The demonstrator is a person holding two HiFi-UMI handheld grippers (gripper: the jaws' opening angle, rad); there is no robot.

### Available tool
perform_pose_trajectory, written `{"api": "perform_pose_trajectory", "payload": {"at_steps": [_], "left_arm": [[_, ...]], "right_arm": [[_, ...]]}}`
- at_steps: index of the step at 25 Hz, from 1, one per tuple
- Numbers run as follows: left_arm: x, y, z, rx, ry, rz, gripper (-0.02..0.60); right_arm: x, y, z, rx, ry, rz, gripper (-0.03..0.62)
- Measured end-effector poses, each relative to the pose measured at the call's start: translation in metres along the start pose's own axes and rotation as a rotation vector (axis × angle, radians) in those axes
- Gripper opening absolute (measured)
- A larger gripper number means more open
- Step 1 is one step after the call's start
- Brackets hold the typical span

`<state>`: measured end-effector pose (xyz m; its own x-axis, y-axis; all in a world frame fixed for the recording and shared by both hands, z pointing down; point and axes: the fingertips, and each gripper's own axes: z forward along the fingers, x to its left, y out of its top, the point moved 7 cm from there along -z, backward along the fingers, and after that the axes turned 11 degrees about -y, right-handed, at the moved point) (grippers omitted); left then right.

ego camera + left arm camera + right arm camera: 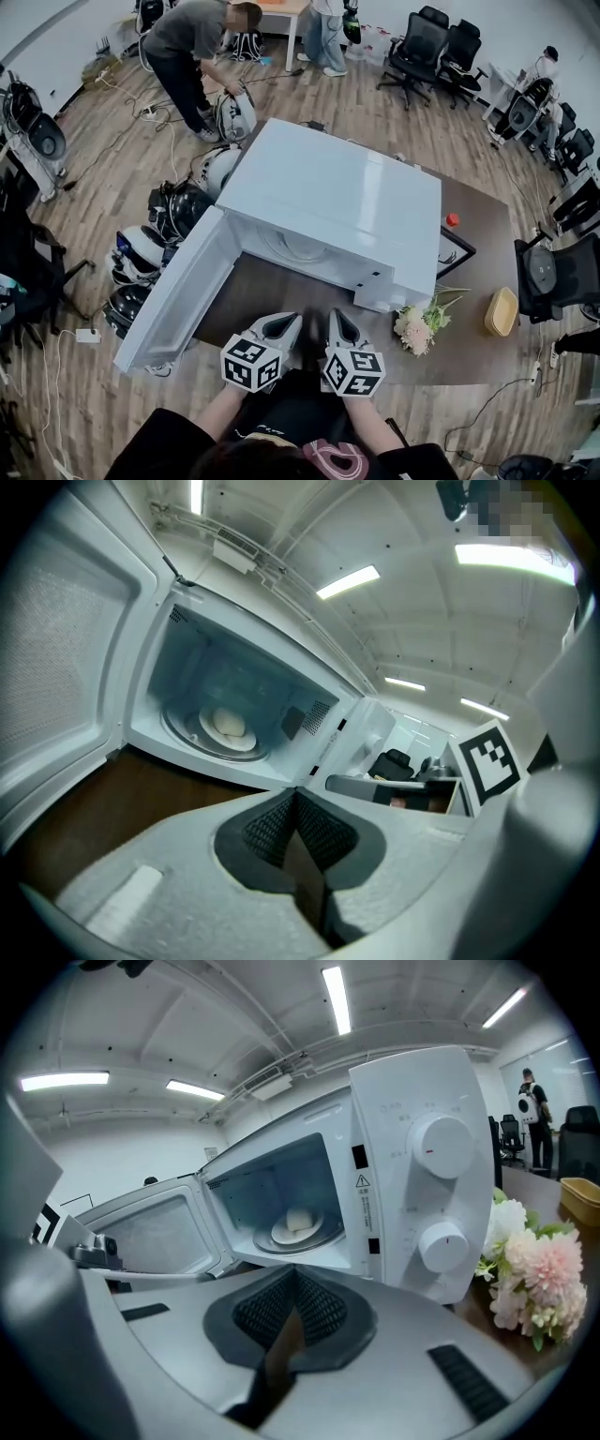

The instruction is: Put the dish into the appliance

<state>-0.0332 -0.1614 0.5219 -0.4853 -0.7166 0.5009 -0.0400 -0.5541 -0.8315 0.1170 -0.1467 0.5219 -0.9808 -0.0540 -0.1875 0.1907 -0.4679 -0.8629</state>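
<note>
The white microwave (328, 202) stands on the brown table (478, 211) with its door (178, 291) swung wide to the left. In the left gripper view a white dish (228, 731) carrying a pale round bun rests on the turntable inside; the same dish (298, 1226) shows in the right gripper view. Both grippers hover side by side just in front of the oven opening, apart from the dish. My left gripper (281, 328) (295, 794) is shut with nothing in it. My right gripper (339, 323) (295, 1274) is also shut and empty.
A bunch of pink and white flowers (419, 325) (530, 1265) lies right of the microwave, with a yellow basket (502, 311) beyond it. A black tray (455, 251) and a small red object (452, 219) sit behind. Office chairs, floor clutter and people surround the table.
</note>
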Motion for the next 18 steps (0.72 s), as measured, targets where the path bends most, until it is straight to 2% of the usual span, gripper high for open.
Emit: {"api": "perform_pose_trajectory", "payload": {"at_steps": [18], "left_arm": [[0.009, 0.006, -0.014, -0.038, 0.064, 0.025, 0.008]], "right_arm": [[0.007, 0.0, 0.007, 0.004, 0.018, -0.021, 0.006]]}}
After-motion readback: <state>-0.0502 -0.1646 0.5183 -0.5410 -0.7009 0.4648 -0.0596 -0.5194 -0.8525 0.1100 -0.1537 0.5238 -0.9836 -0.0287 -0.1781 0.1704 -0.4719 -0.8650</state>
